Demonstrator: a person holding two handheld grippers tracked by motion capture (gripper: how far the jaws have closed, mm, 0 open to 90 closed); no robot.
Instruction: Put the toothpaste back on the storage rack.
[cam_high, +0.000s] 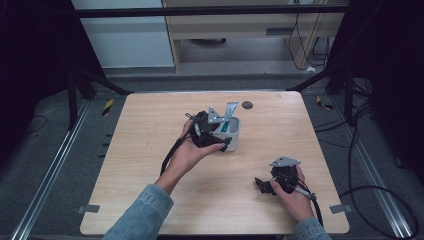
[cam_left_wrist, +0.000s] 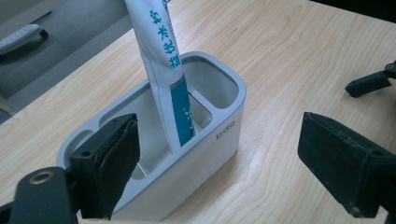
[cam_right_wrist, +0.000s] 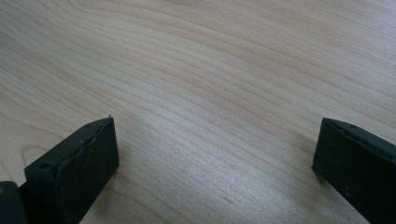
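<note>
Closest to me, low right in the high view, my right gripper (cam_high: 263, 186) just sits on the table (cam_high: 150, 150) with its jaws wide apart and nothing but wood grain between them, so it's out of the way. Up at the middle of that frame my left gripper (cam_high: 212, 135) is right at the holder (cam_left_wrist: 205, 154), jaws spread, one black pad hanging over the near compartment and the other off to the right, neither touching the tube (cam_left_wrist: 168, 79). Looks to me like the drop-off is done, so the trick now is backing straight up and out without clipping the tube or nudging the holder. The tube is white with teal print, leaning in the middle slot against the divider, top end poking out the upper left of the left gripper view. The holder's a white rounded box, several open slots, sitting flat.
</note>
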